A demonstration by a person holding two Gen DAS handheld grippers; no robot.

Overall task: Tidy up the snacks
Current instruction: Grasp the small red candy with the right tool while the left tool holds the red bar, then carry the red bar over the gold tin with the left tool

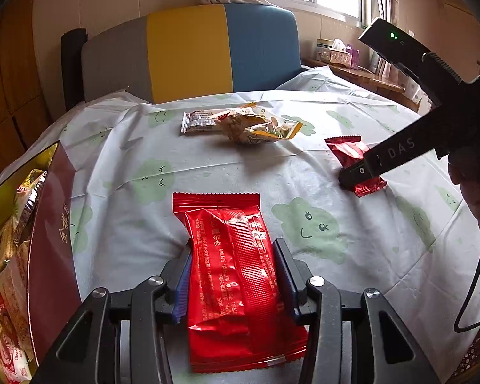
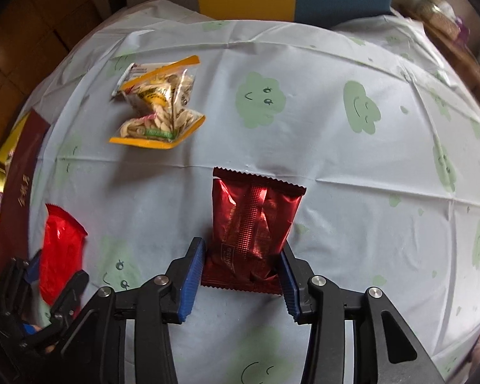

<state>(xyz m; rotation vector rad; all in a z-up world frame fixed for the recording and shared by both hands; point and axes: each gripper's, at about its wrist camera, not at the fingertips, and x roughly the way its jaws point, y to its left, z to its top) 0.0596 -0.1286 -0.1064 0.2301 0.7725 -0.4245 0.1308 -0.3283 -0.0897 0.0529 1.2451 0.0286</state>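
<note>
Two grippers: left gripper (image 1: 232, 257) clamps red packet (image 1: 236, 275); right gripper (image 2: 241, 256) straddles dark-red packet (image 2: 254, 224), contact unclear.

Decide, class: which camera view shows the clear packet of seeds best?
The right wrist view: the seed packet lies unobstructed, its pale seeds and orange edges plain from above. The left wrist view shows the same packet farther off, at a low angle, crumpled beside a silver wrapper.

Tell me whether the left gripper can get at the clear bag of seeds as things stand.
Probably not yet. The left gripper is closed on a bright red packet. The bag of seeds lies farther across the tablecloth with bare cloth between, so the path is free once it lets go.
</note>
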